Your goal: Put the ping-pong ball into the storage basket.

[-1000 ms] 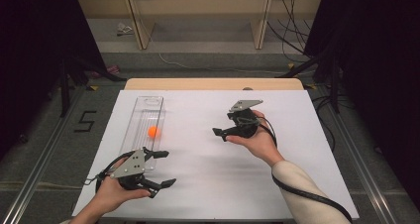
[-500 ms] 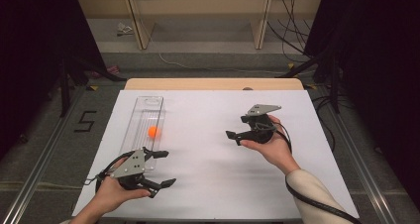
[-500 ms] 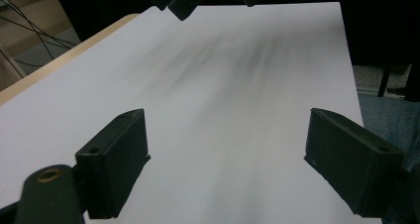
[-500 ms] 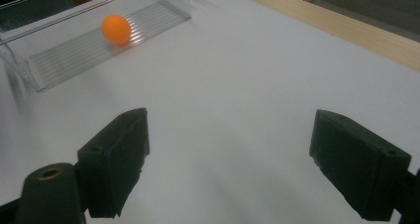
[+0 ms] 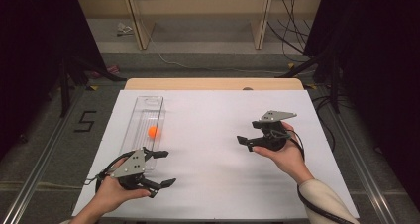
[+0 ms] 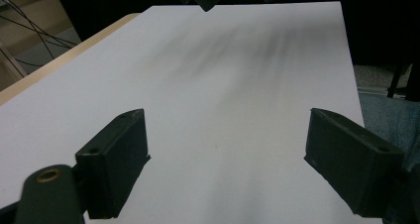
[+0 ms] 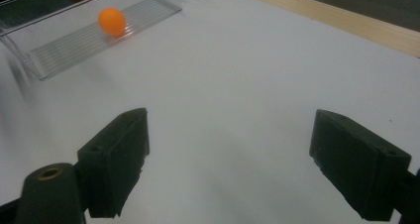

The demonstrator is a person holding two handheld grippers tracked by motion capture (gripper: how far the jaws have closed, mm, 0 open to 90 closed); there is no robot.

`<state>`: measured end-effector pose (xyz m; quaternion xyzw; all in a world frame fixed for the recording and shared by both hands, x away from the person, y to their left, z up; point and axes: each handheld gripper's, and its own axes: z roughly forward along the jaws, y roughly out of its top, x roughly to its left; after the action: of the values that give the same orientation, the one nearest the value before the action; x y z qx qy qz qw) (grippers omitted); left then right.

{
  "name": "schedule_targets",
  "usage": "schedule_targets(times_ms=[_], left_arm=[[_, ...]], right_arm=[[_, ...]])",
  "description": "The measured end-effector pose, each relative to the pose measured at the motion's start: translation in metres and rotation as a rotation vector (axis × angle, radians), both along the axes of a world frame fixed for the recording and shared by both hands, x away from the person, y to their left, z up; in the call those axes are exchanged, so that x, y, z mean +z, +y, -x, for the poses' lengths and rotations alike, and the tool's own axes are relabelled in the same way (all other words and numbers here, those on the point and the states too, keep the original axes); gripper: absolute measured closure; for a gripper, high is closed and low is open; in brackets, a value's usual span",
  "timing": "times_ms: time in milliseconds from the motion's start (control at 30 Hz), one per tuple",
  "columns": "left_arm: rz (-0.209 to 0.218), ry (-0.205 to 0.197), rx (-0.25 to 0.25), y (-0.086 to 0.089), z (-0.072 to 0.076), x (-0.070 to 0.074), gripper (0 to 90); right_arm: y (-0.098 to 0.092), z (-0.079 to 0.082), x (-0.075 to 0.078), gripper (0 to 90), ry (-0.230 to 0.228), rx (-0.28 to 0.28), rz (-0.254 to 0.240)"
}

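Orange ball (image 5: 153,131) in clear tray (image 5: 148,103), looks placed | right gripper (image 5: 249,136) wide open, empty, ball well ahead-left | left gripper (image 5: 166,168) wide open, empty, tray just beside

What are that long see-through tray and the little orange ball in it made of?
The tray looks like clear, glossy hard plastic, perhaps acrylic: the white table shows through it, and its floor is ribbed. The ball seems smooth matte plastic, like a table-tennis ball, evenly orange with no shine; whether it is hollow can't be told.
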<state>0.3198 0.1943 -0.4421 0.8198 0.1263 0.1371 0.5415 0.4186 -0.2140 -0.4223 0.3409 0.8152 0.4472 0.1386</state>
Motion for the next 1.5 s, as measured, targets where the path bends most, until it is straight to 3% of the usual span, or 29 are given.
schedule_targets(times_ms=[867,1500], left_arm=[[0.001,-0.001,0.005,0.000,0.000,0.000,16.3],[0.002,-0.002,0.003,0.000,0.000,0.000,16.3]], right_arm=[[-0.032,0.033,-0.010,16.4,0.024,-0.025,-0.005],[-0.038,0.043,-0.015,16.5,0.030,-0.015,-0.018]])
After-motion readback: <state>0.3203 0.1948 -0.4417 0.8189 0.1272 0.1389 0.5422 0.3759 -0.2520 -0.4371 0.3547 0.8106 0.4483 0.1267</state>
